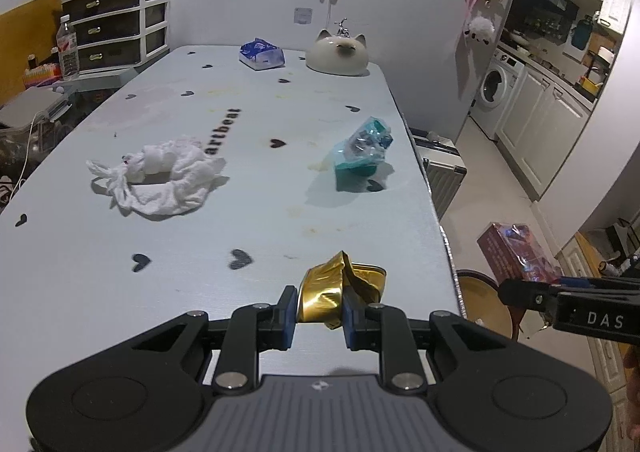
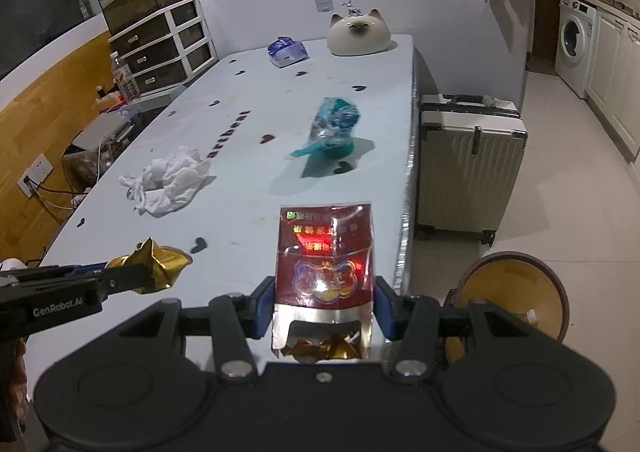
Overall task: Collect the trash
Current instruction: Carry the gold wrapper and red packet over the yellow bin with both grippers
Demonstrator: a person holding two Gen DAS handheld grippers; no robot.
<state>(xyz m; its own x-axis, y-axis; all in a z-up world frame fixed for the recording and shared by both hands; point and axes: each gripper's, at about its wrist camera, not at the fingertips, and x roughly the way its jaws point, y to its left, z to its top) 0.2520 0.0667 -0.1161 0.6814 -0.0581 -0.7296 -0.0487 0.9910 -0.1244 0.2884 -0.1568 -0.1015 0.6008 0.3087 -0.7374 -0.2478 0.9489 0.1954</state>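
My left gripper [image 1: 319, 306] is shut on a crumpled gold foil wrapper [image 1: 332, 288] near the table's front right; it also shows in the right wrist view [image 2: 156, 264]. My right gripper [image 2: 324, 304] is shut on a red cigarette pack [image 2: 326, 264], held past the table's right edge; the pack shows in the left wrist view [image 1: 516, 252]. A crumpled white tissue [image 1: 160, 175] [image 2: 168, 179] and a teal plastic wrapper [image 1: 362, 151] [image 2: 332, 127] lie on the pale blue table [image 1: 200, 252]. A yellow-lined brown bin [image 2: 516, 292] [image 1: 480, 300] stands on the floor at the right.
A cat-shaped ceramic dish [image 1: 338, 53] and a blue tissue pack [image 1: 262, 53] sit at the table's far end. A white suitcase [image 2: 468, 163] stands beside the table's right edge. A drawer unit [image 1: 116, 23] and a water bottle [image 1: 67, 47] are at the far left.
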